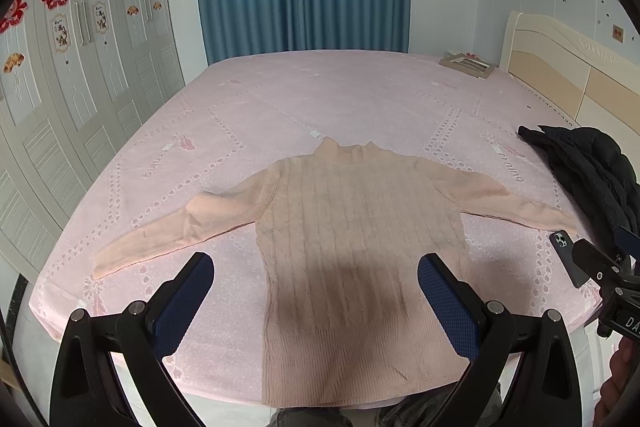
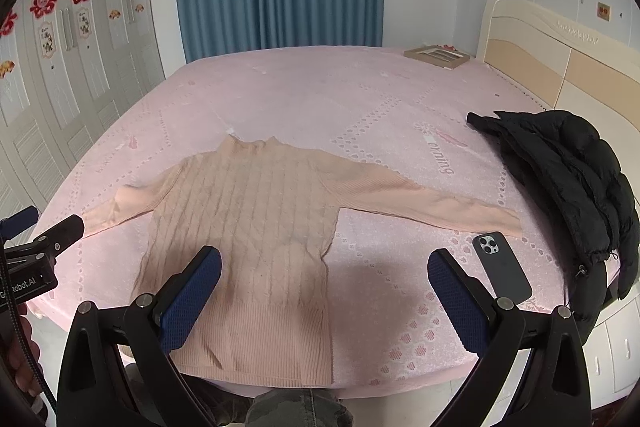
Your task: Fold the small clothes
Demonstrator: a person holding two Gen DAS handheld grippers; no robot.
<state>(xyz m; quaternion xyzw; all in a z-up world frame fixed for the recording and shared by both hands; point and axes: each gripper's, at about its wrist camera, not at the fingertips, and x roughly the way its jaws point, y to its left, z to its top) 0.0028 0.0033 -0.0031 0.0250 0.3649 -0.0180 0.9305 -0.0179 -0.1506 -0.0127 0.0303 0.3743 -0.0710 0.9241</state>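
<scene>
The bed [image 1: 360, 87] spreads ahead of both claws, its pink sheet bare beyond the sweater up to the far edge. The sweater [image 1: 352, 227] lies flat, hem at the bed's near edge, collar away, both sleeves out sideways. The jacket [image 2: 568, 187] is heaped right of the right claw [image 2: 325, 291], over the bed's right edge. The phone [image 2: 502, 265] lies by that claw's right finger, just past the right cuff. The left claw [image 1: 316, 291] hangs wide above the hem, holding nothing; the right claw, equally wide, straddles the sweater's right side edge.
</scene>
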